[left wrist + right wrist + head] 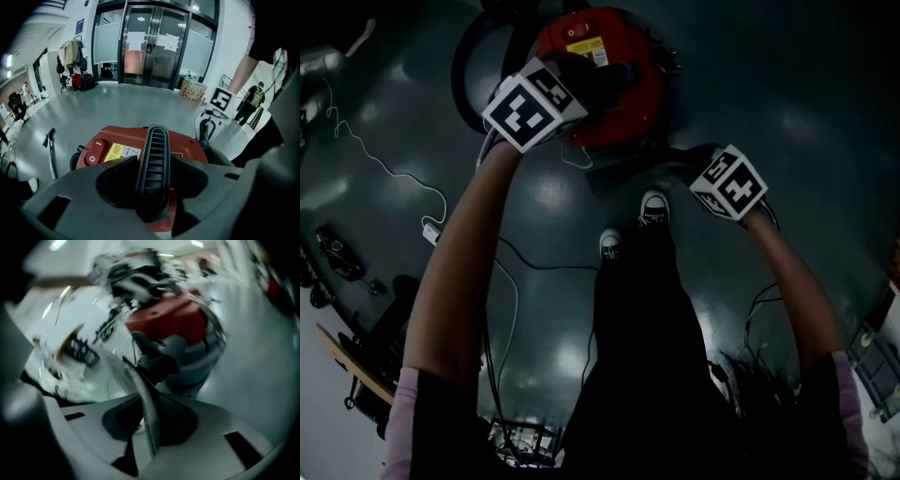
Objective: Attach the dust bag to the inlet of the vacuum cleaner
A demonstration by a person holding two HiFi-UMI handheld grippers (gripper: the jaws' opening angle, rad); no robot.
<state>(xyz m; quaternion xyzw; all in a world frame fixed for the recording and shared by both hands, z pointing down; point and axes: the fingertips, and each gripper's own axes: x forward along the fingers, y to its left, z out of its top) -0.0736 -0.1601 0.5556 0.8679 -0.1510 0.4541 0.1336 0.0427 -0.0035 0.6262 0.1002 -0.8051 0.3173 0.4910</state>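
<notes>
The red vacuum lid (pixel 623 94) lies on the dark floor ahead of my feet. My left gripper (pixel 598 77) is shut on its black ribbed handle (pixel 157 140); in the left gripper view my left gripper (pixel 154 171) has a jaw pressed against each side of it. My right gripper (pixel 698 167) is lower right of the lid. In the blurred right gripper view my right gripper (pixel 147 416) pinches a thin grey edge (pixel 142 392) of the white printed dust bag (pixel 79 357), which spreads to the left. Beyond it are the black inlet (pixel 157 363), the grey drum (pixel 199 363) and the red lid (pixel 168 319).
A black hose (pixel 473 56) loops left of the lid. A white cable (pixel 394 173) trails across the floor. My shoes (pixel 653 208) stand just below the vacuum. A metal tube (pixel 50 152) lies left; glass doors (pixel 154 47) and a bystander (pixel 255 98) are far off.
</notes>
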